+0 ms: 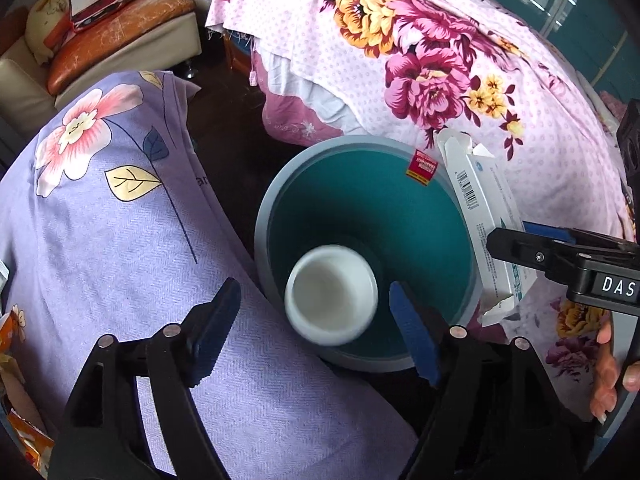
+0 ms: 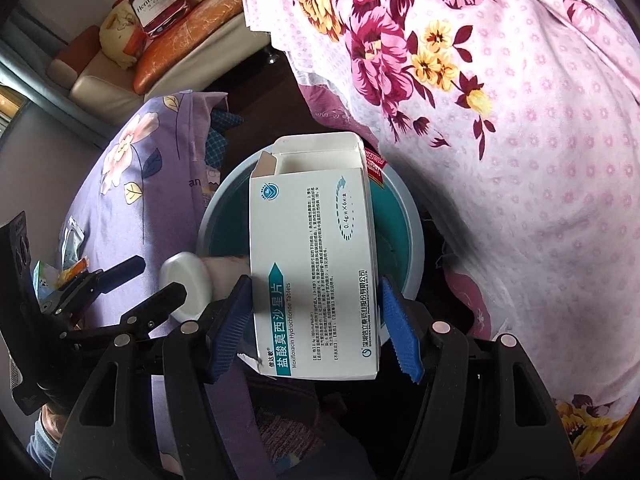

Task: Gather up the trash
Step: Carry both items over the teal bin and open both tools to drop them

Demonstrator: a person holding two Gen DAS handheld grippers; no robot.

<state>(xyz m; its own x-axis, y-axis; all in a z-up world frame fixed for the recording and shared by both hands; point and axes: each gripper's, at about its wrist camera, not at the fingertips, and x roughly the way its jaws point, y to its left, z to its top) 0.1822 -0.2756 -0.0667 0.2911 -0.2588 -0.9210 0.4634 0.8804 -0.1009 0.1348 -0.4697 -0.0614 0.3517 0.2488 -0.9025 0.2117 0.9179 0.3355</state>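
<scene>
Right jaws flanking medicine box, seemingly gripped.

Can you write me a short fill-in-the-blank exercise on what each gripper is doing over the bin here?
1. The right gripper is shut on a white ____ medicine box.
2. The white plastic cup, blurred, lies between the open fingers of the ____ gripper, which touch it nowhere.
3. Seen from the left wrist, the cup is over the mouth of the round bin with the grey rim and the ____ inside.
4. A ____ label sticks on the bin's far rim.

Missing words: cardboard; left; teal; red
</scene>
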